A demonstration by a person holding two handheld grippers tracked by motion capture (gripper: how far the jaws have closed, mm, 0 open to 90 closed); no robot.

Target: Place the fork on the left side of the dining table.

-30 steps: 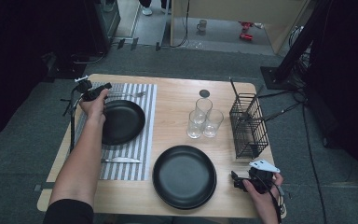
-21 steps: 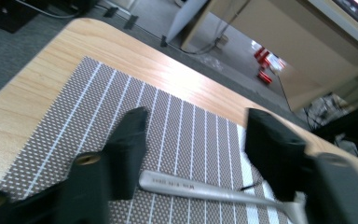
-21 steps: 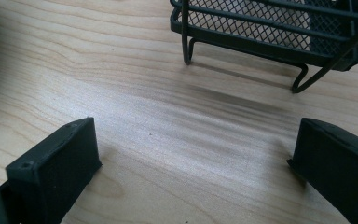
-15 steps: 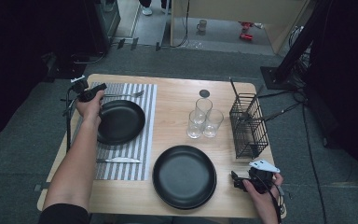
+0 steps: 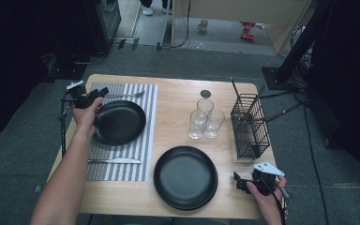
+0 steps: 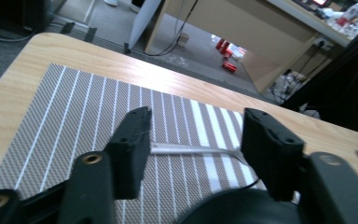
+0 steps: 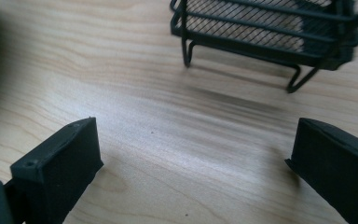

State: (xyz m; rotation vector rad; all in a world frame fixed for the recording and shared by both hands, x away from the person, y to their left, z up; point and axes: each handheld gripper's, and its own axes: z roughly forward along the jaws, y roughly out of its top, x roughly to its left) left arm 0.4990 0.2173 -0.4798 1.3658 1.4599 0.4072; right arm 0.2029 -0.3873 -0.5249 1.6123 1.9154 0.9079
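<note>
- While both hands rest at opposite corners of it, the wooden worktop (image 5: 173, 101) carries everything else, a striped placemat (image 5: 140, 145) covering its left part.
- On the near middle of the worktop, clear of the mat, lies a large black plate (image 5: 185, 176).
- A smaller black plate (image 5: 119, 123) sits on the placemat, and the left hand (image 5: 85, 119) lies against its left rim.
- At the right edge stands a black wire basket (image 5: 249, 126), upright; in the right gripper view its feet (image 7: 242, 70) stand on bare wood beyond the jaws.
- Three clear glasses (image 5: 204, 119) stand bunched together between the smaller plate and the basket.
- A table knife (image 5: 113, 161) lies on the near part of the mat.
- The fork (image 5: 124, 95) lies along the far edge of the mat, just beyond the smaller plate; in the left gripper view its handle (image 6: 191, 150) lies on the mat beyond the jaws.
- The left gripper (image 5: 93, 95) hovers over the fork's handle end; its jaws have just been opening and stand apart, nothing between them.
- The right gripper (image 5: 239, 182) rests at the near right corner, jaws wide apart over bare wood.
- A small dark disc (image 5: 206, 93) lies beyond the glasses.
</note>
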